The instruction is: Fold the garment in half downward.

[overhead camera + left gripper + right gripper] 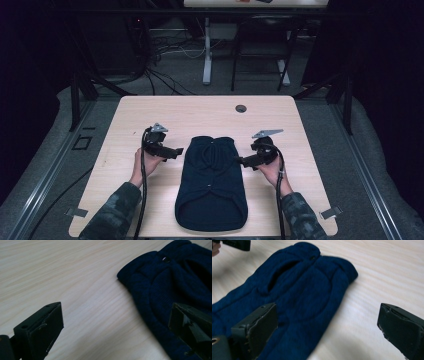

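A: Left gripper (176, 152)?
B: Jaws spread, holding nothing, just beside the garment's (212, 182) left edge at 9 o'clock; one jaw over cloth in the left gripper view.
A: Garment?
B: Dark blue, flat at table (150, 107) centre, neck toward 12 o'clock.
A: Right gripper (241, 161)?
B: Jaws spread, empty, at 3 o'clock, beside the right edge.
A: Obstructions?
B: Just a cable hole (241, 108) at 12 o'clock, well apart.
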